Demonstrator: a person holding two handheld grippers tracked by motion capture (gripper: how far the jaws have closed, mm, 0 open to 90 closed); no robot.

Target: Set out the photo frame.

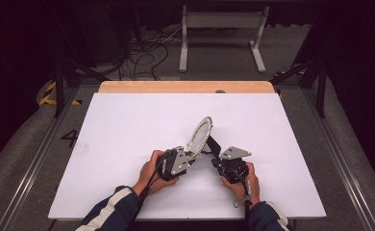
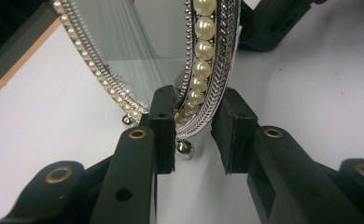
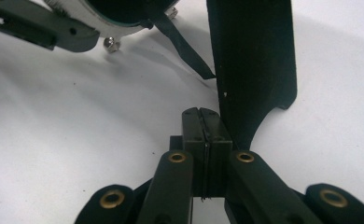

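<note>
Nearest me, my two hands each hold a tool over the white worktop (image 1: 128, 125). My right tool (image 3: 203, 122) has its jaws pressed fully together beside the black fold-out stand (image 3: 252, 60), and I cannot tell whether they pinch its edge. My left tool (image 2: 196, 128) straddles the lower rim of the oval mirror (image 2: 138, 42): one pad touches the pearl-studded frame, the other stands just off it, so the jaws are apart and nothing is clamped yet. The mirror stands tilted near the middle of the worktop, between both tools, resting on small ball feet (image 2: 185, 148). To do this step well, I judge I should close the left jaws squarely on the metal rim, not the glass, and hold the stand steady so the mirror does not tip. Counted: one mirror, one stand, one thin black strap (image 3: 182, 44) joining them, two tools, two ball feet visible. Beyond the worktop, a metal frame (image 1: 221, 33) stands on the floor.
</note>
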